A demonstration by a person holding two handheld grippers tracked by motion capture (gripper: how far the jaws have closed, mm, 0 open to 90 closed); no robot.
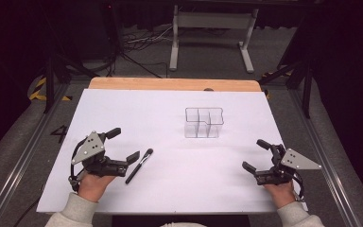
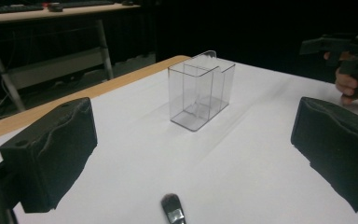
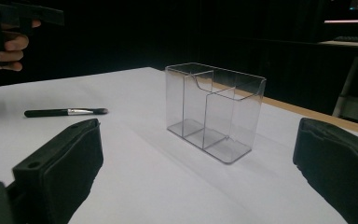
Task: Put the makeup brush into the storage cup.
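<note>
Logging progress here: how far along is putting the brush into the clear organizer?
Nothing looks done: the makeup brush lies flat on the white table cover, the clear organizer stands empty. In hand: nothing; the left hand-held gripper, open, sits beside the brush. Left: grasp, lift, drop it in.

Number "4" on floor (image 1: 59, 133) left of table; no other legible text.

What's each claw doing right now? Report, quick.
Left claw: open, holding nothing; the makeup brush lies on the table just beside it.
Right claw: open, holding nothing, apart from the clear organizer.
</note>
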